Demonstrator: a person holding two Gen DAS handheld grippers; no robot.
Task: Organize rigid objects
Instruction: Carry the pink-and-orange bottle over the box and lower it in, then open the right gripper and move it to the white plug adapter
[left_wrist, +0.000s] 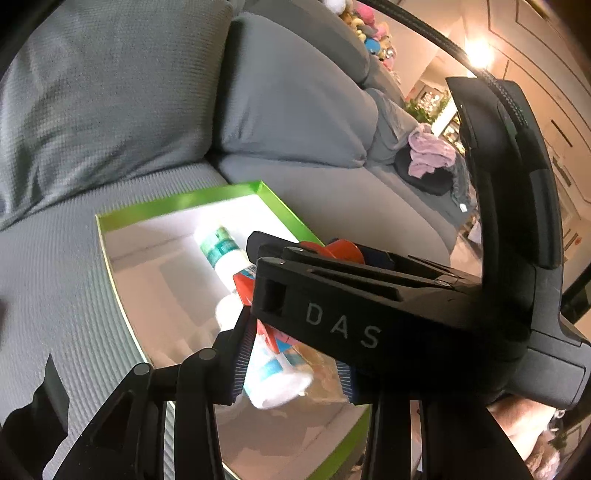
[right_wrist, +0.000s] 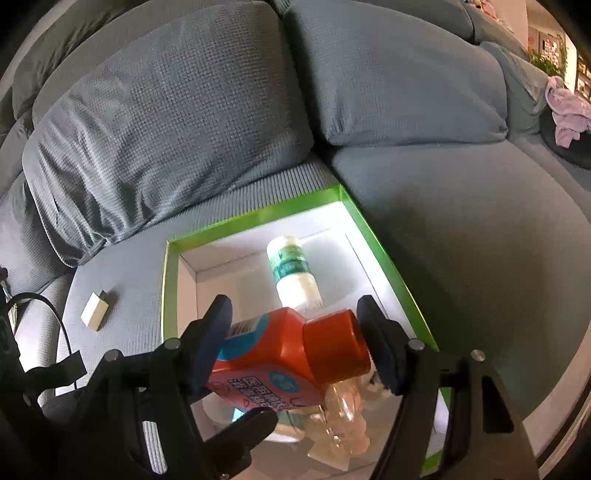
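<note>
Both tongs over green box (right_wrist: 384, 240)
Right gripper (right_wrist: 295, 341) clamped on orange bottle (right_wrist: 280, 354); left gripper (left_wrist: 291, 363) clamped on white tube (left_wrist: 275, 376). Teal-label bottle (right_wrist: 291, 269) beyond.

Grey sofa cushions (right_wrist: 177, 122), pink cloth (left_wrist: 430, 155) on a dark round cushion (left_wrist: 424, 179) beyond.

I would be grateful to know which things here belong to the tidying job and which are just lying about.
Job: orange bottle, teal-labelled white bottle, green-rimmed box.
Lying about: small white block, pink cloth, plush toys, sofa cushions.
</note>
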